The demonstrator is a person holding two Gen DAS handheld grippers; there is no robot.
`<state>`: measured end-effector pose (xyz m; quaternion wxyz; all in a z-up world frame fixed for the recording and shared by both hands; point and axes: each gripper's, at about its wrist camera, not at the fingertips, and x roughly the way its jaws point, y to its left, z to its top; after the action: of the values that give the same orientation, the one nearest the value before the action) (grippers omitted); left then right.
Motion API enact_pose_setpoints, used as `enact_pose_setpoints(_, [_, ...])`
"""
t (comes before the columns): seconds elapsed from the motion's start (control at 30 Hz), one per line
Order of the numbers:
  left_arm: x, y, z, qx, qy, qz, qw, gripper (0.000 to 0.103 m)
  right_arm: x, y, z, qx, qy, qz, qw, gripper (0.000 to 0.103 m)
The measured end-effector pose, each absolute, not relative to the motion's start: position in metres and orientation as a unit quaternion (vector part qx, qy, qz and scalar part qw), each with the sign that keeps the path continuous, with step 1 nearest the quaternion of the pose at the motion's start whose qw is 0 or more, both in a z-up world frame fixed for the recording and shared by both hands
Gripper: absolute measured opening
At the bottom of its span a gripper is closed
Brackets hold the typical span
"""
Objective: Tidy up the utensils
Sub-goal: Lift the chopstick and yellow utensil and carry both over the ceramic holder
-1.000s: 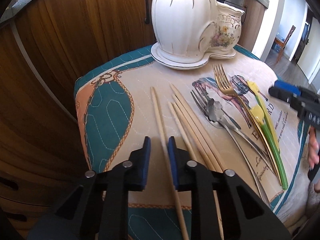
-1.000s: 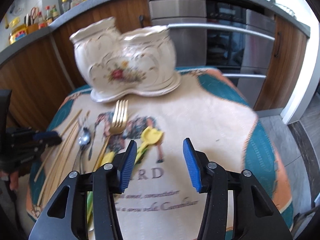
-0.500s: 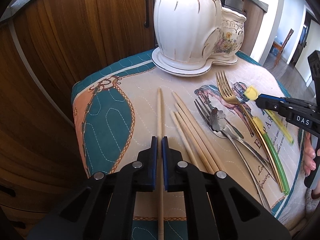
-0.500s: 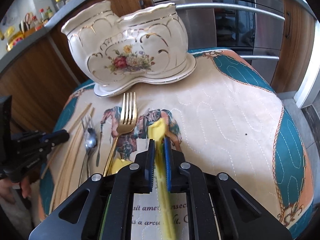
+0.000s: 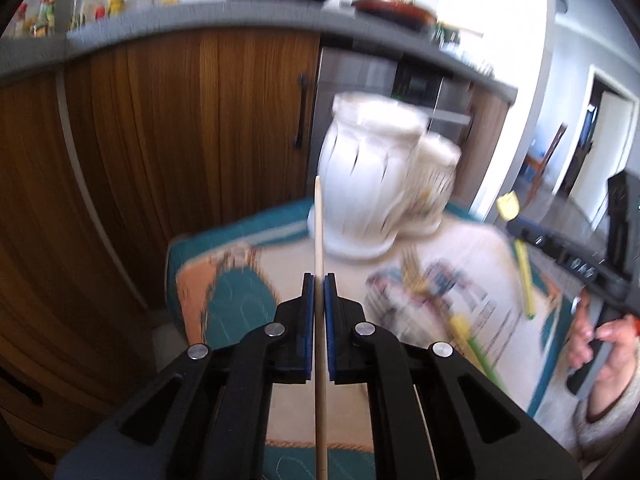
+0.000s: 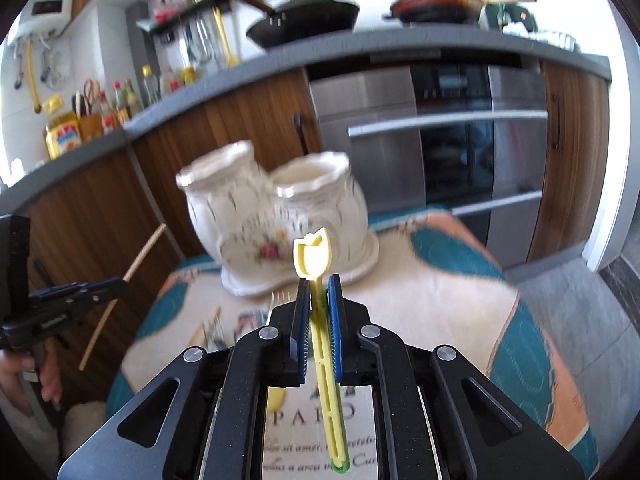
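My left gripper [image 5: 319,280] clamps a chopstick [image 5: 319,220], right gripper [image 6: 319,284] a yellow utensil [image 6: 313,258]; both point up toward the holder [image 6: 280,216] ahead

Two black two-finger grippers are seen: the left gripper [image 5: 319,280] and the right gripper [image 6: 319,282]. One wooden chopstick [image 5: 319,232], one yellow plastic utensil [image 6: 313,257] and one white double-compartment ceramic holder [image 6: 276,216] are counted.
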<state>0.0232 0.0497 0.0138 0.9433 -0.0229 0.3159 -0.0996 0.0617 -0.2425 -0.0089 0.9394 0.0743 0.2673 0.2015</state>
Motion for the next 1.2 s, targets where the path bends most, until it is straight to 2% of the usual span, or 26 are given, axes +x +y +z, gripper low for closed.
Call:
enact_pose_setpoints(0.1, [0.023,0.045,0.037,-0.027,0.280,-0.108,0.954,0.005,0.069,-0.238,0.005,0.070,0.245,0.200,0.946,0.010])
enact_pose_setpoints(0.6, [0.081,0.008,0.109,-0.029,0.204,-0.144,0.968,0.005,0.117,-0.225,0.065,0.092,0.153,0.211,0.961,0.010])
enact_pose_setpoints(0.83, [0.113,0.001,0.124,-0.042,0.165,-0.137,0.976,0.005,0.156,-0.230,0.077,0.132,0.131,0.225,0.956,0.010])
enact_pose_setpoints(1.2, [0.161,-0.011,0.115,-0.070,0.123,-0.140,0.980,0.005,0.202,-0.231,0.058,0.183,0.144,0.260,0.937,0.010])
